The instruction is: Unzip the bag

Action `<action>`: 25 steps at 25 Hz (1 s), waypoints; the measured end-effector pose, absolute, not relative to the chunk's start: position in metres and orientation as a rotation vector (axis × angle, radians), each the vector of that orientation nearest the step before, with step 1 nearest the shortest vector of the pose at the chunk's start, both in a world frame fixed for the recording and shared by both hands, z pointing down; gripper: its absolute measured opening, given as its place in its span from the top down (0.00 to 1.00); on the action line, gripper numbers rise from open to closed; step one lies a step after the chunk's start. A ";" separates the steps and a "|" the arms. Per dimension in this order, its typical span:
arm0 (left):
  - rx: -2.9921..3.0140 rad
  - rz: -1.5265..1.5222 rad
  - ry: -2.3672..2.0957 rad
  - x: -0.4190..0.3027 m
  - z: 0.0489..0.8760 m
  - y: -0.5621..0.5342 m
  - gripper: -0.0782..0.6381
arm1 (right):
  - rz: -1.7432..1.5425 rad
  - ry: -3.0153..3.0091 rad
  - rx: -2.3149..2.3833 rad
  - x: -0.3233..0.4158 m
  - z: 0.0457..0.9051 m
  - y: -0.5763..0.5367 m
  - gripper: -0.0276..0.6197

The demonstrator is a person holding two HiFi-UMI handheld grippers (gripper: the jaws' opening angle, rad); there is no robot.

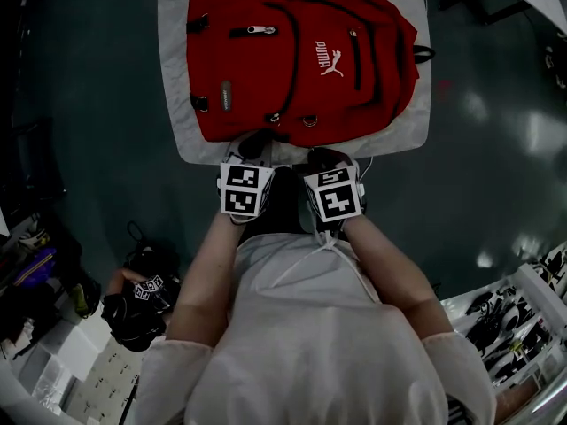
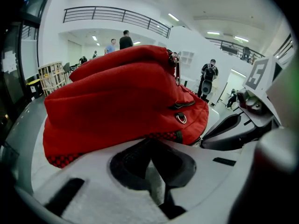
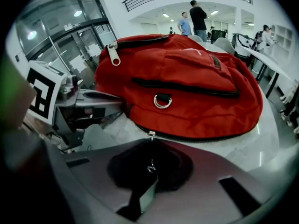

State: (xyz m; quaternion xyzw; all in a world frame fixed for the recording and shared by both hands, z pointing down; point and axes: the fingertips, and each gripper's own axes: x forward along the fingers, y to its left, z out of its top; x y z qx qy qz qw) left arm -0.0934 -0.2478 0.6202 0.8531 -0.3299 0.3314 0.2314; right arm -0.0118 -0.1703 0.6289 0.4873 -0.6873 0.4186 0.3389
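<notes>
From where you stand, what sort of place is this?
Probably a large indoor workshop or lab hall: a railed upper balcony, tall glass doors, and people standing about beyond the table with the red backpack.

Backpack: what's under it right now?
A pale tabletop shows all around the backpack, which rests on it. The part beneath is covered, so anything there can't be seen. At the near edge the right gripper pinches a zipper pull.

The red backpack [image 1: 301, 60] is seen steeply from overhead in the head view, and closely, from table level, in both gripper views.
</notes>
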 end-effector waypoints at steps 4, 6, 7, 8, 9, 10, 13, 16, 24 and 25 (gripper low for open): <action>2.336 0.945 -1.003 -0.095 0.623 -0.248 0.86 | 1.083 -1.803 1.218 0.004 0.627 -0.167 0.91; 2.324 0.947 -1.034 -0.094 0.622 -0.249 0.86 | 1.065 -1.808 1.207 0.013 0.628 -0.165 0.91; 2.317 0.947 -1.046 -0.094 0.621 -0.250 0.86 | 1.060 -1.807 1.207 0.018 0.629 -0.165 0.91; 2.309 0.948 -1.059 -0.094 0.621 -0.251 0.86 | 1.059 -1.803 1.208 0.023 0.630 -0.164 0.91; 2.303 0.953 -1.073 -0.095 0.621 -0.251 0.86 | 1.059 -1.797 1.209 0.029 0.631 -0.162 0.91; 2.300 0.958 -1.088 -0.095 0.621 -0.252 0.86 | 1.057 -1.791 1.211 0.034 0.631 -0.161 0.91; 2.301 0.980 -1.129 -0.095 0.621 -0.252 0.86 | 1.053 -1.774 1.228 0.055 0.630 -0.159 0.91; 2.294 0.992 -1.174 -0.096 0.621 -0.253 0.86 | 1.043 -1.762 1.240 0.078 0.629 -0.158 0.91; 2.239 1.030 -1.278 -0.100 0.627 -0.250 0.86 | 1.012 -1.762 1.235 0.123 0.630 -0.156 0.91; 2.234 1.028 -1.290 -0.100 0.627 -0.250 0.86 | 1.006 -1.764 1.232 0.127 0.631 -0.156 0.91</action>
